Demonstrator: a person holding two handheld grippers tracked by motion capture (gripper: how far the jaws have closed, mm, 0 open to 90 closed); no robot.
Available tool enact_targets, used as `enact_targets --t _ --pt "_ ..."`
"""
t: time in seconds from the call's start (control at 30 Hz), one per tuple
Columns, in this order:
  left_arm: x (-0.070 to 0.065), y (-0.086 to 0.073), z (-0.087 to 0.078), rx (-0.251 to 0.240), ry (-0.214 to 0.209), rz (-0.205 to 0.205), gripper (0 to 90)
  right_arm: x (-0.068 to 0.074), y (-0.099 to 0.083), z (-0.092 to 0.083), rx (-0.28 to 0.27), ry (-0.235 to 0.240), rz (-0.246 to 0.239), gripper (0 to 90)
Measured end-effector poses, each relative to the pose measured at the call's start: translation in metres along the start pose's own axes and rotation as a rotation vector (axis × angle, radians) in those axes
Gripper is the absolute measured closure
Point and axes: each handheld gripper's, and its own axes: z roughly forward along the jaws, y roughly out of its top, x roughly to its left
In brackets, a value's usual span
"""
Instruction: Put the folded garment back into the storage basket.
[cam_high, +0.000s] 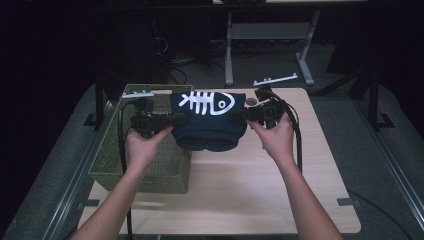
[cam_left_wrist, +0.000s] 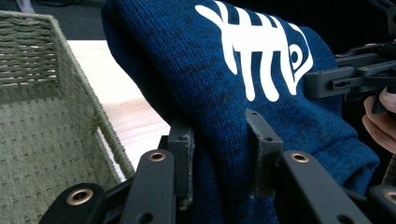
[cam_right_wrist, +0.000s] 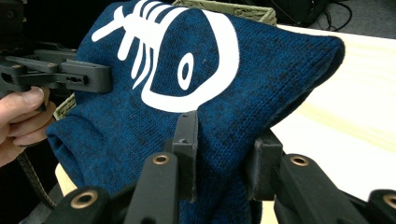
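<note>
Overhead, you held the folded blue sweater (cam_high: 209, 120) between both tools, lifted beside the green wicker basket (cam_high: 145, 165) and above the wooden table (cam_high: 260, 190): the left gripper (cam_high: 175, 120) clamped its left edge and the right gripper (cam_high: 239, 114) its right edge, with the white fishbone print facing up. Next, along the left gripper (cam_left_wrist: 224, 154), both pads pressed on a thick fold of sweater (cam_left_wrist: 224, 93), the basket (cam_left_wrist: 42, 126) just beside it. Finally, along the right gripper (cam_right_wrist: 224, 154), its pads likewise pinched the sweater (cam_right_wrist: 261, 70), with table (cam_right_wrist: 355, 116) beneath.
</note>
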Motion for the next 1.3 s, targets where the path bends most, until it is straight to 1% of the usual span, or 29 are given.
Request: enact_targets --t 0.03,0.07,0.27,0.47,0.63,0.77,0.9,0.97,1.0,1.13,1.3 --pt "0.000 0.000 -0.001 -0.004 0.002 -0.004 67.6 0.001 0.001 0.001 0.001 0.000 -0.002 69.1" --pt "0.002 0.000 -0.003 -0.005 0.003 0.004 67.7 0.002 0.001 0.002 0.003 0.000 -0.002 69.1" --pt "0.008 0.000 -0.011 -0.009 0.016 -0.005 67.6 0.009 0.006 0.009 0.010 0.010 -0.011 69.1" --pt "0.015 0.000 -0.021 -0.007 0.033 -0.008 67.6 0.014 0.010 0.021 0.017 0.028 -0.019 69.0" --pt "0.021 0.000 -0.027 -0.008 0.044 -0.010 67.6 0.019 0.013 0.029 0.023 0.032 -0.027 69.0" --pt "0.025 0.000 -0.032 -0.008 0.050 -0.010 67.6 0.022 0.015 0.034 0.026 0.036 -0.026 69.0" --pt "0.029 -0.001 -0.037 -0.010 0.058 -0.020 67.6 0.027 0.018 0.040 0.031 0.039 -0.029 69.0" --pt "0.032 -0.002 -0.040 -0.010 0.063 -0.016 67.6 0.029 0.019 0.044 0.032 0.043 -0.035 69.0" --pt "0.033 -0.002 -0.041 -0.012 0.065 -0.023 67.6 0.030 0.019 0.045 0.030 0.043 -0.035 69.0" --pt "0.038 -0.003 -0.046 -0.008 0.073 -0.027 67.6 0.033 0.020 0.052 0.033 0.050 -0.030 69.0" --pt "0.042 -0.003 -0.051 -0.005 0.084 -0.025 67.5 0.038 0.021 0.059 0.039 0.053 -0.032 69.0"
